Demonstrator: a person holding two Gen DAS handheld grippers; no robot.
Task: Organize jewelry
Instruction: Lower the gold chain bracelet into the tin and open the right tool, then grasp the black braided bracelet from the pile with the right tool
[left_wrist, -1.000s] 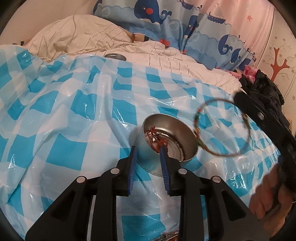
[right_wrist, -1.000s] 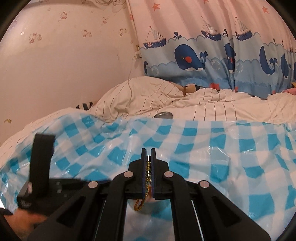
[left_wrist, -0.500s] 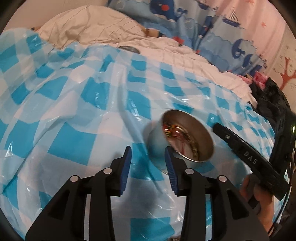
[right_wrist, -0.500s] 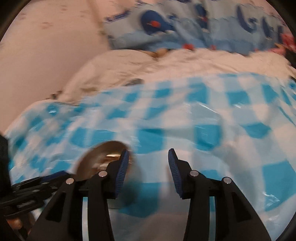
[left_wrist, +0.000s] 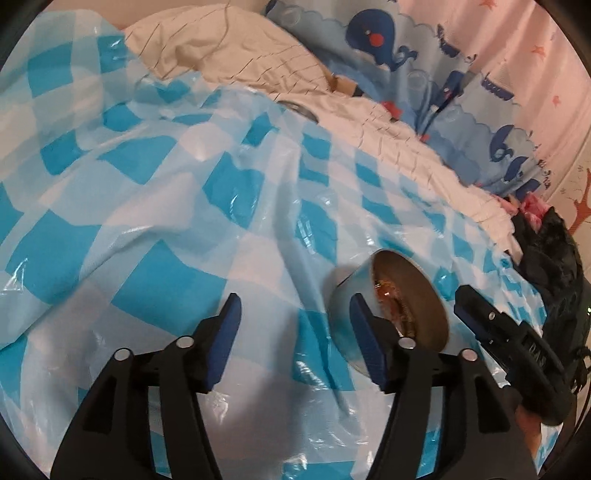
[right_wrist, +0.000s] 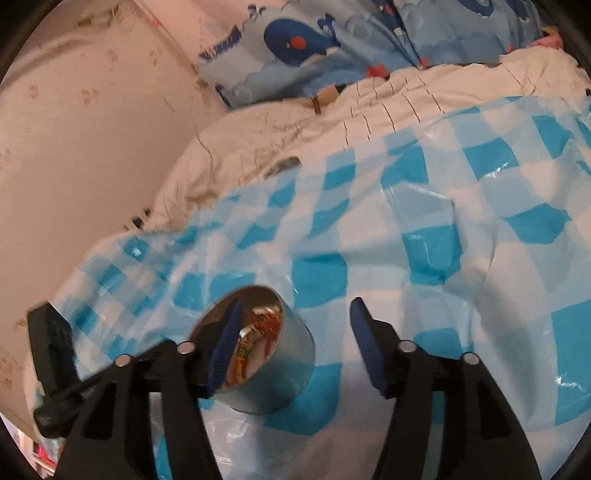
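Left wrist view: the left tongs (left_wrist: 295, 332) are opening, their two blue pads wide apart with only the blue-and-white checked plastic sheet (left_wrist: 155, 221) between them; they hold nothing. One round metal tin (left_wrist: 391, 317) stands on the sheet just to the right of the right-hand pad, which overlaps its near wall. Inside it lies a tangle of red and orange jewelry (left_wrist: 391, 299); how many pieces is hard to say, as the view is soft there. Further right the other tool's black body carries pale lettering that seems to read "DAS". At the sheet's far edge sits one small metal lid (left_wrist: 299, 109) on the cream bedding (left_wrist: 369, 122), with a whale-print curtain (left_wrist: 424, 74) behind.

Right wrist view: the right tongs (right_wrist: 293, 334) are also opening and empty, pads wide apart over the sheet (right_wrist: 424, 221). The one tin (right_wrist: 273, 369) sits behind the left-hand pad, which crosses its mouth, and the beaded jewelry (right_wrist: 255, 336) shows inside it, red, orange and a pale band. The lid (right_wrist: 286, 164) lies at the sheet's far edge. No writing is legible here.
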